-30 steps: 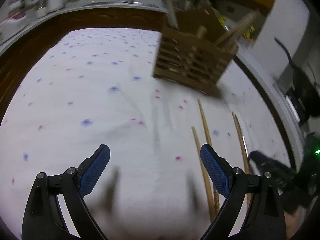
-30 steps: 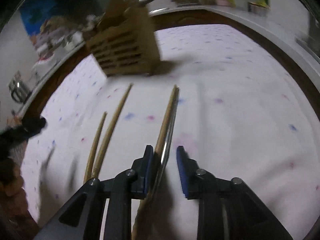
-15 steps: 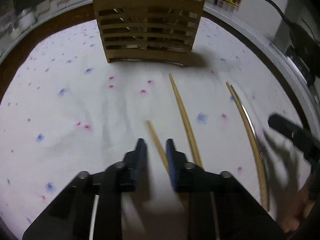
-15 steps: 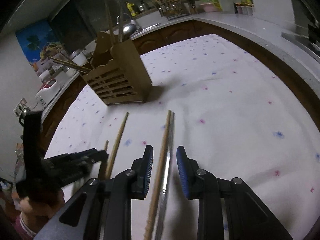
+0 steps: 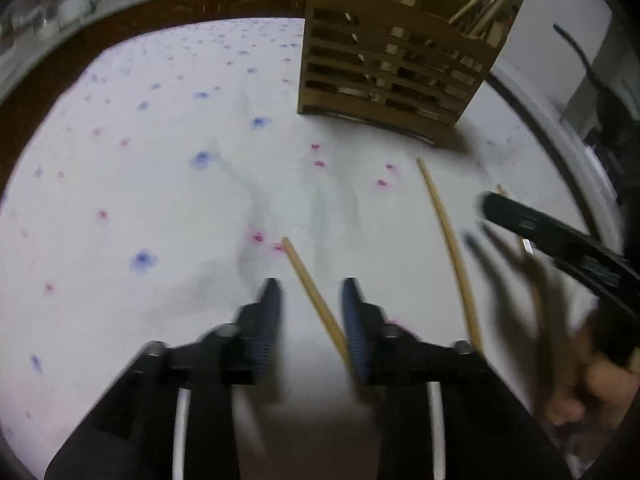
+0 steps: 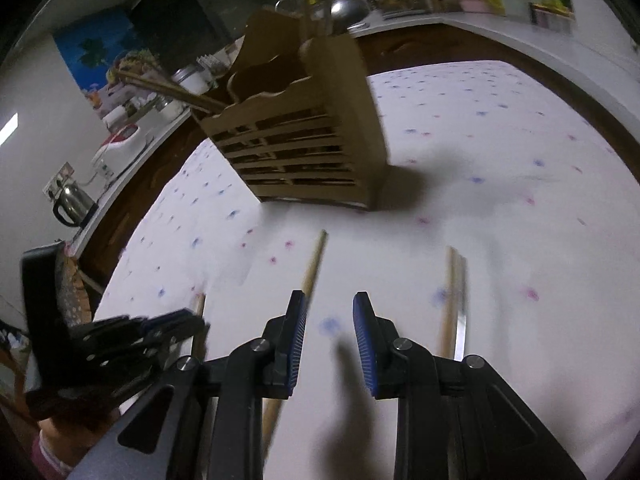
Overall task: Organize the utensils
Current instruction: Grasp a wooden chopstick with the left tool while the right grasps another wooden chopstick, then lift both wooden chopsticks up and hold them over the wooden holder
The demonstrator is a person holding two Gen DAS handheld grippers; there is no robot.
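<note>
- Blue-padded fingers of the left gripper [image 5: 310,320] stand partly apart, low over the white dotted tablecloth [image 5: 160,200]; a wooden chopstick [image 5: 314,300] runs between them, close against the right pad, but a firm pinch cannot be told.
- Half a second ago these fingers were much closer together; a second ago they were spread wide.
- The right gripper [image 6: 330,340] hovers over bare cloth with a moderate gap between its fingers and nothing held.
- A second wooden chopstick [image 6: 312,272] lies just beside its left finger, passing under it.
- A wooden stick paired with a metal one [image 6: 454,304] lies to its right; half a second ago that pair ran between the fingers.
- The slatted wooden utensil holder [image 6: 304,152] stands upright beyond the chopsticks, with several sticks leaning out of it.
</note>
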